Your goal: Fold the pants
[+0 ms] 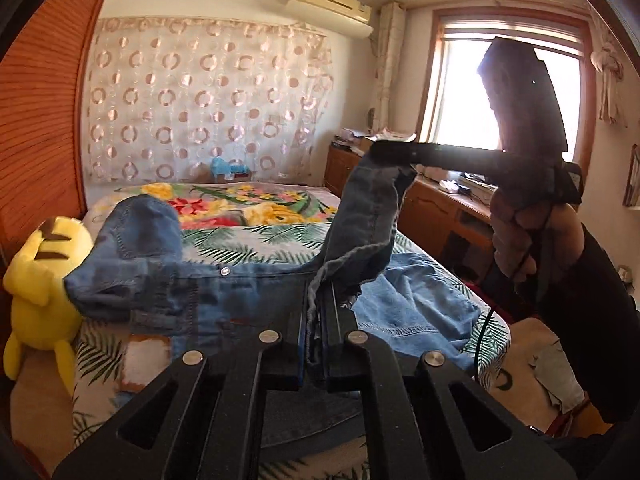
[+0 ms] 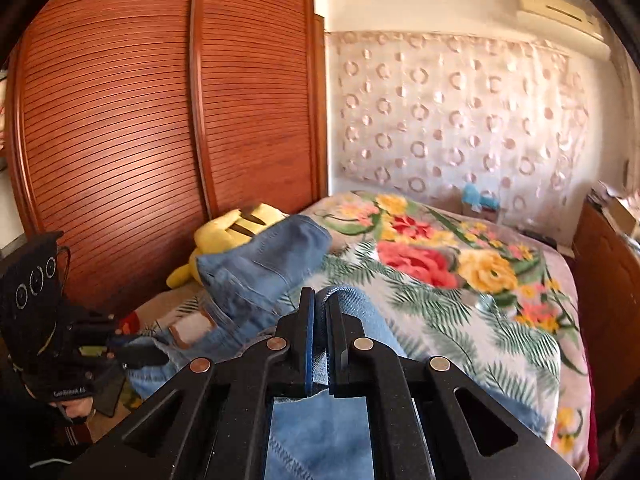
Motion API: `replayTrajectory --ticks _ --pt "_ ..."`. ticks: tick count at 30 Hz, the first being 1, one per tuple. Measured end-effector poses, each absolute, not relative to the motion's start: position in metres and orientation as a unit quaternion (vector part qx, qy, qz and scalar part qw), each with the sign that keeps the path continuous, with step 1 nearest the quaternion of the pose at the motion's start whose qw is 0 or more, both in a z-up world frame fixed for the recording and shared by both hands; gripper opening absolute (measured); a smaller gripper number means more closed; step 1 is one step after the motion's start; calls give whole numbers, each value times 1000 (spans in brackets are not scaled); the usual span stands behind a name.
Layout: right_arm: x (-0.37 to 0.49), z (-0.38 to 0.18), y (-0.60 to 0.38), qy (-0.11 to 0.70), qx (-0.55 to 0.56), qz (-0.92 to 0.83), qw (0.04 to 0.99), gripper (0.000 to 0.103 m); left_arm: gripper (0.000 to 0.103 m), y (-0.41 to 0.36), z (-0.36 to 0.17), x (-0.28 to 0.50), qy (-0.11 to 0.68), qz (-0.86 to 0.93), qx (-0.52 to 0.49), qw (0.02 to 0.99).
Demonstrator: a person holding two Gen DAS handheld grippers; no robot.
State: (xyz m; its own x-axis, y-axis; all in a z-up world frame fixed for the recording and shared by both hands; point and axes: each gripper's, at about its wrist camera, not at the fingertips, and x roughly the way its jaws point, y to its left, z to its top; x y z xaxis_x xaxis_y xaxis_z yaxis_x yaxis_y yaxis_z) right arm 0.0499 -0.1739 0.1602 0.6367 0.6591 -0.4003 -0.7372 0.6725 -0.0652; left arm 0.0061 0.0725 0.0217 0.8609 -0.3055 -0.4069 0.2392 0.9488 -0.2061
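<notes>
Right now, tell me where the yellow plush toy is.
The yellow plush toy sits at the bed's left edge against the wooden wardrobe, touching the lifted jeans.

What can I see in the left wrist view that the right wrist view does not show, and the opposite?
Only the left wrist view shows the window, the desk and the right gripper lifting denim from outside. Only the right wrist view shows the left gripper from outside. Both share the jeans, the yellow plush, the floral bedspread, the wardrobe, the air conditioner and the curtain.

Two close tong-mounted fisheyes, facing across the shared bed (image 1: pixel 280 236) (image 2: pixel 460 300).
</notes>
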Motion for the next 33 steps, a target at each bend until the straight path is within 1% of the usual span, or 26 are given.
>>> replayTrajectory --ticks 8,17,29,30,31,32,33 --pt "79 144 -119 182 -138 418 879 4 5 109 -8 0 249 -102 -104 958" --pt "110 126 -49 221 -161 426 862 4 5 134 -46 -1 288 -70 -118 948" --pt "128 100 -3 269 -166 433 844 4 6 148 -65 -6 316 -41 -122 940" --pt "128 99 -5 272 -168 433 843 4 10 148 -65 -6 318 -38 -123 939" --pt "128 98 -6 275 -169 432 842 8 15 149 -66 -5 320 -36 -124 939" --pt "129 99 -7 278 -169 431 842 16 30 150 -66 -4 320 -34 -125 938" --pt "130 100 -9 281 -168 433 840 20 44 150 -65 -4 318 -34 -128 939"
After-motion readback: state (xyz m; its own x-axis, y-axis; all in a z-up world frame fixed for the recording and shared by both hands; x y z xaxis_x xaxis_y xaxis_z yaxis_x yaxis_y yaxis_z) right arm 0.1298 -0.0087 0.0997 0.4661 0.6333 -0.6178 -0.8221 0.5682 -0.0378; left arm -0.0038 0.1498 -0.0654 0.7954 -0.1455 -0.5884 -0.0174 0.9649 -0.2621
